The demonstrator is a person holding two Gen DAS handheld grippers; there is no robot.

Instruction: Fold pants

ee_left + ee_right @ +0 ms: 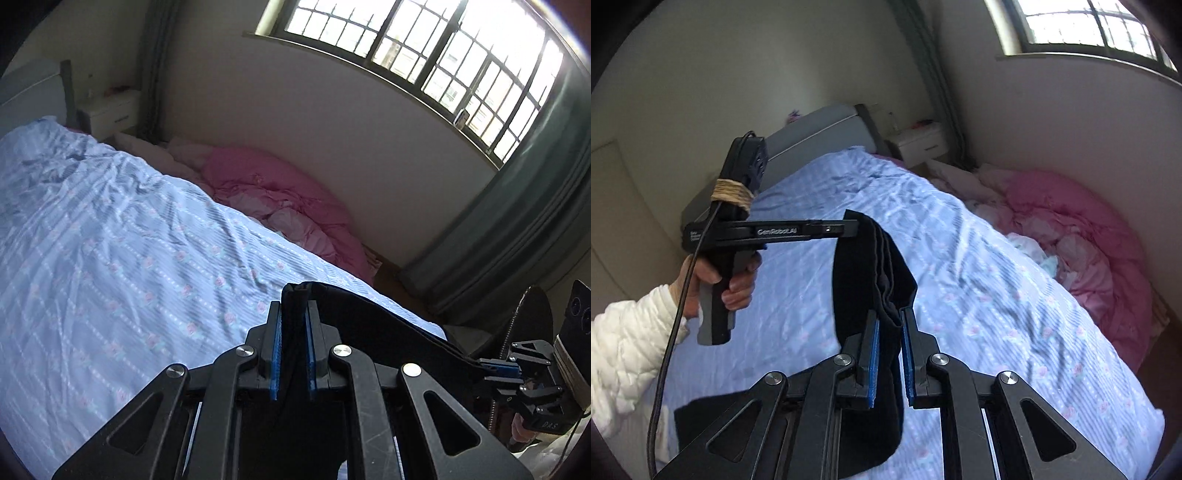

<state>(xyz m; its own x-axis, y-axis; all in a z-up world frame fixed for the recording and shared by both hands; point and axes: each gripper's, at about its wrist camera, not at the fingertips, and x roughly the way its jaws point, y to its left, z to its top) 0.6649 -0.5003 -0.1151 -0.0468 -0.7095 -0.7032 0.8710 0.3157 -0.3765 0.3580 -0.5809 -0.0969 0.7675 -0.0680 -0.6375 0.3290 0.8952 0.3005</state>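
The black pants (871, 258) hang in the air above the bed, stretched between both grippers. My left gripper (294, 306) is shut on one end of the pants (369, 325); it also shows in the right wrist view (855, 227), held by a hand in a white sleeve. My right gripper (889, 315) is shut on the other end, with folded layers between its blue pads (873, 354); it also shows in the left wrist view (495, 371). The lower part of the pants droops below the grippers, mostly hidden.
The bed has a light blue flowered sheet (129, 240) (979, 295). A pink quilt (280, 199) (1082, 236) lies heaped between bed and wall. A white nightstand (919, 142) and grey headboard (820, 136) stand at the far end. A green curtain (517, 229) hangs by the window.
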